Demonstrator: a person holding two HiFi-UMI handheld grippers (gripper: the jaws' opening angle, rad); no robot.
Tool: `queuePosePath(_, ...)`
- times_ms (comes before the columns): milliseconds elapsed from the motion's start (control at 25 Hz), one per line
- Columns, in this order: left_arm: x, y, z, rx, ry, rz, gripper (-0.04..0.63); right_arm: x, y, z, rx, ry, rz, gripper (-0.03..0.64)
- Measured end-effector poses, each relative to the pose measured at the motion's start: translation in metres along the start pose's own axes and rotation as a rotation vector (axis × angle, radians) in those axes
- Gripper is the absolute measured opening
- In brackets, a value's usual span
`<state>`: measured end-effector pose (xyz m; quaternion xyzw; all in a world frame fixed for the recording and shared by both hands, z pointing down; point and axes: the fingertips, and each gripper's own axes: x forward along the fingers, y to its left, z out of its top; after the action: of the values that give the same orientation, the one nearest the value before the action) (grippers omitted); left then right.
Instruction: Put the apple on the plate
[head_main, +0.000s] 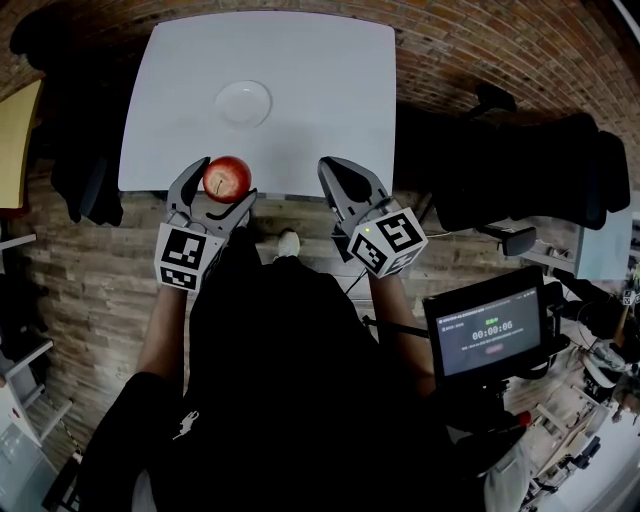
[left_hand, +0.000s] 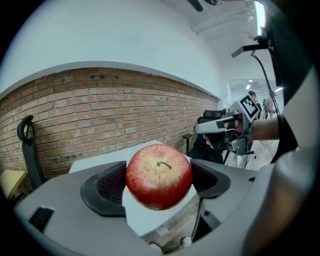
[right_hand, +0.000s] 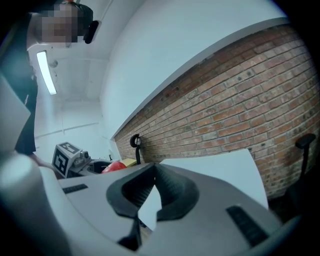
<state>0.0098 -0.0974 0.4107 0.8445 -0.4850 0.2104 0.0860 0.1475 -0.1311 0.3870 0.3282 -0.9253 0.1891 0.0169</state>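
Left gripper (head_main: 221, 185) has the red apple (head_main: 228, 177) clamped between its jaws, just over the near edge of the white table (head_main: 330, 90). Farther in sits the plate (head_main: 244, 103), well apart from the apple. Right gripper (head_main: 338, 170) hovers alongside, jaws together, gripping nothing.

The apple (left_hand: 159, 175) has smooth, glossy red skin with fine pale speckles; the left gripper (head_main: 220, 186) and right gripper (right_hand: 153, 170) have matt grey plastic bodies; their pads (left_hand: 107, 187) are dark, matt and finely ribbed; the table (head_main: 300, 60) is smooth matt white; the far plate (head_main: 244, 102) is smooth white with a faint sheen; the brick wall (left_hand: 100, 110) is rough; the near floor (head_main: 90, 270) looks like worn wooden planks.
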Motion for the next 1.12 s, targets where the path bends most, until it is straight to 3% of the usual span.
queuePosePath(600,0.007,0.014,0.001,0.023,-0.012,-0.055,0.403,0.017,0.013,0.007,-0.016,-0.008,-0.019,0.003)
queuePosePath(1120,0.034,0.074,0.002,0.025,-0.006,-0.123,0.403,0.071,0.009,0.015,-0.002,-0.001,-0.083,0.003)
